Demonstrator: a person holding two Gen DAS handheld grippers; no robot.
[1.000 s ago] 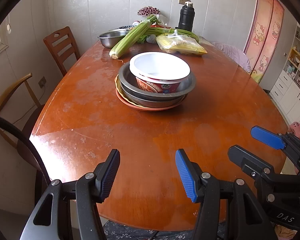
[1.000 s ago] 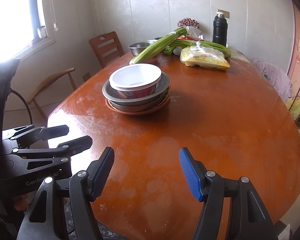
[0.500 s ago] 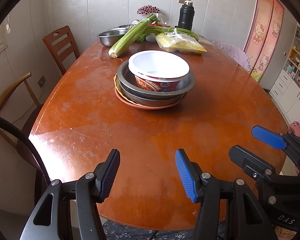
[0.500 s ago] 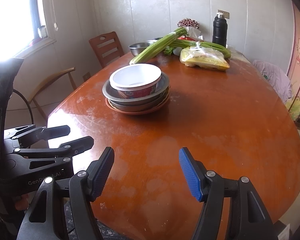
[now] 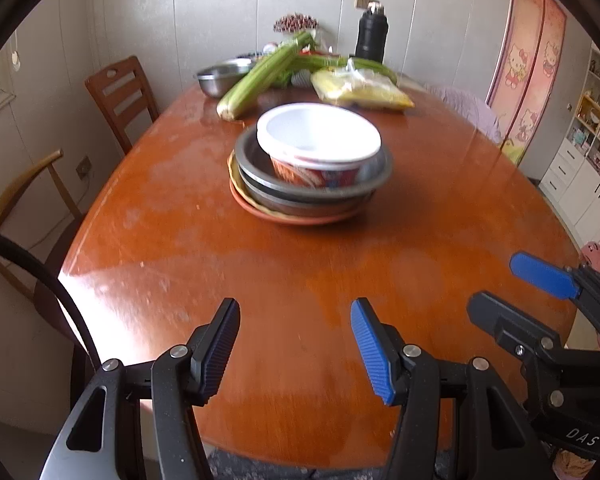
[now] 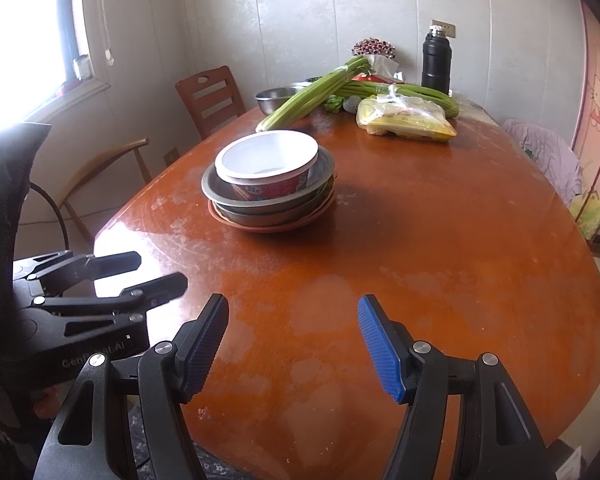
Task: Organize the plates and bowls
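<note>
A white paper bowl (image 5: 318,136) with red print sits inside nested steel bowls (image 5: 260,168), which rest on an orange plate (image 5: 296,219) mid-table. The stack also shows in the right wrist view (image 6: 270,160). My left gripper (image 5: 294,346) is open and empty above the table's near edge, well short of the stack. My right gripper (image 6: 292,346) is open and empty beside it, and also shows at the right of the left wrist view (image 5: 512,292).
The brown oval table (image 6: 420,240) carries celery (image 6: 316,92), a steel bowl (image 6: 276,98), a yellow bag (image 6: 404,120) and a black flask (image 6: 436,60) at the far end. Wooden chairs (image 5: 120,96) stand on the left.
The left gripper has moved forward toward the stack, which now looks nearer and lower in its view. The right gripper has shifted only slightly. Both stay open.
</note>
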